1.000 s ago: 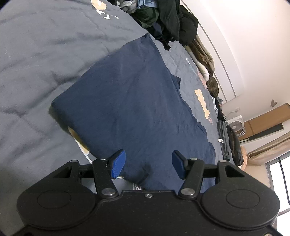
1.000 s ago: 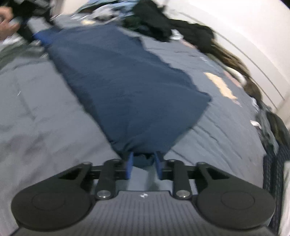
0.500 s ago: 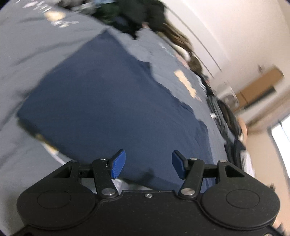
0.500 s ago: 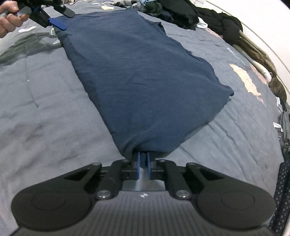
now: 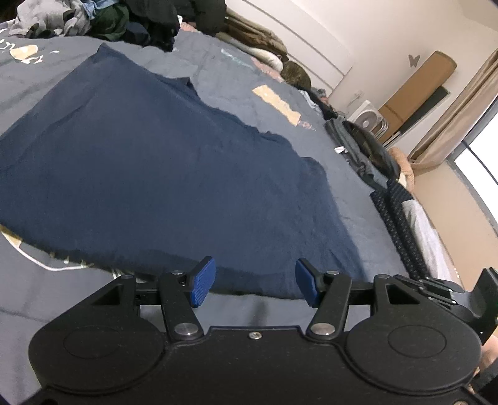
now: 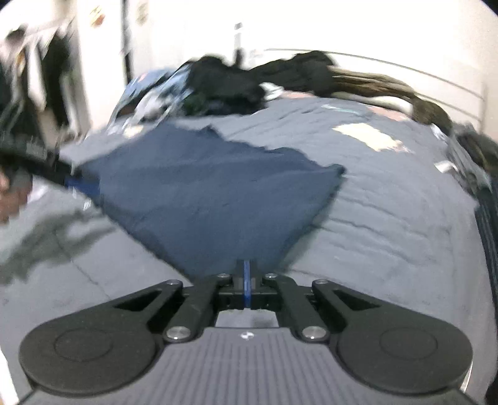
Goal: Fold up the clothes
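Observation:
A navy blue garment (image 5: 149, 174) lies folded lengthwise and flat on the grey bedspread (image 5: 40, 299). My left gripper (image 5: 254, 282) is open, and the garment's near edge runs between its blue pads (image 5: 202, 278). The right gripper's black body (image 5: 451, 296) shows at the right edge of the left wrist view. In the blurred right wrist view, my right gripper (image 6: 246, 277) is shut on a corner of the navy garment (image 6: 218, 193), and the cloth tapers into the jaws. The left gripper (image 6: 82, 185) sits at the garment's far left corner, with a hand (image 6: 9, 193) behind it.
A heap of dark clothes (image 5: 149, 21) is piled at the head of the bed, with more clothes (image 5: 367, 149) along the right side. Fans (image 5: 368, 120) and a brown board (image 5: 414, 87) stand by the wall. The bedspread carries beige printed patches (image 5: 277, 99).
The right gripper has gone from nearly shut around the corner to fully shut on it, and its view has tilted up and blurred. The left gripper swung right along the near edge, still open.

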`<action>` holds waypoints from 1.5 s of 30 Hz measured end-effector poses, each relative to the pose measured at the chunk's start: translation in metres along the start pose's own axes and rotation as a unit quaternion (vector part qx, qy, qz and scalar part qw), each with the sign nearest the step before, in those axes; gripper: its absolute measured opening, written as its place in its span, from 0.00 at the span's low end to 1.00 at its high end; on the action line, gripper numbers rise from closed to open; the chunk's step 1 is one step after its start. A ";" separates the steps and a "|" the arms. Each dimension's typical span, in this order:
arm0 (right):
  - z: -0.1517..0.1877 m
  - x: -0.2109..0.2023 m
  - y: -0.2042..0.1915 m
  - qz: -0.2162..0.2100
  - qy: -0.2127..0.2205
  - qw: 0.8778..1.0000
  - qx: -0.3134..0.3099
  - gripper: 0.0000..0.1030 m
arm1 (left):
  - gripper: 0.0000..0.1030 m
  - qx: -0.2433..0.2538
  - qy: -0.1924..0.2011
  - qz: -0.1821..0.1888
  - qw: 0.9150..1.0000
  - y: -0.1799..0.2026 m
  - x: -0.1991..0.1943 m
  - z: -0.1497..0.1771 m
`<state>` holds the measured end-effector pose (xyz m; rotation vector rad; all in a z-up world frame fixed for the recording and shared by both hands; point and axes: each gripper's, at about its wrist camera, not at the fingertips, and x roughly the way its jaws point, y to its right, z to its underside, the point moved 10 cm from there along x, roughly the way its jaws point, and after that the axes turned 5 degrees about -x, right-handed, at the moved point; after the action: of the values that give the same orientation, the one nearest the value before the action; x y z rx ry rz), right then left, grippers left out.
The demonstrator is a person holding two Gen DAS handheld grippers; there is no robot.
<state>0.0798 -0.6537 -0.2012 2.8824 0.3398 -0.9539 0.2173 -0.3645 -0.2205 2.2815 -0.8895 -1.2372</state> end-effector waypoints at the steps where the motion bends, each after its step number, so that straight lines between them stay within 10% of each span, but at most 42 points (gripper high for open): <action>1: 0.005 -0.001 0.004 0.007 -0.004 1.000 0.007 0.00 | 0.55 0.001 -0.001 -0.002 1.000 0.000 0.002 0.001; 10: 0.016 0.018 -0.014 0.007 -0.029 0.999 -0.039 0.04 | 0.55 0.083 -0.018 0.012 0.996 0.029 0.007 0.012; 21: 0.020 0.048 -0.038 0.013 -0.042 0.990 -0.131 0.04 | 0.55 0.260 -0.055 0.033 0.963 0.109 0.042 0.044; 31: 0.039 0.032 -0.021 0.016 -0.062 0.995 -0.081 0.31 | 0.42 0.420 -0.109 0.028 0.901 0.213 0.129 0.060; 40: 0.040 0.022 -0.006 0.018 -0.045 0.997 -0.062 0.33 | 0.29 0.380 -0.172 -0.047 0.908 0.196 0.192 0.071; 45: 0.032 0.018 -0.001 0.016 -0.025 0.998 -0.059 0.34 | 0.08 0.243 -0.151 -0.011 0.958 0.175 0.180 0.045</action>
<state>0.0755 -0.6537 -0.2375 2.7447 0.3319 -0.9645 0.1929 -0.6170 -0.2458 2.5046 -1.4160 -1.5415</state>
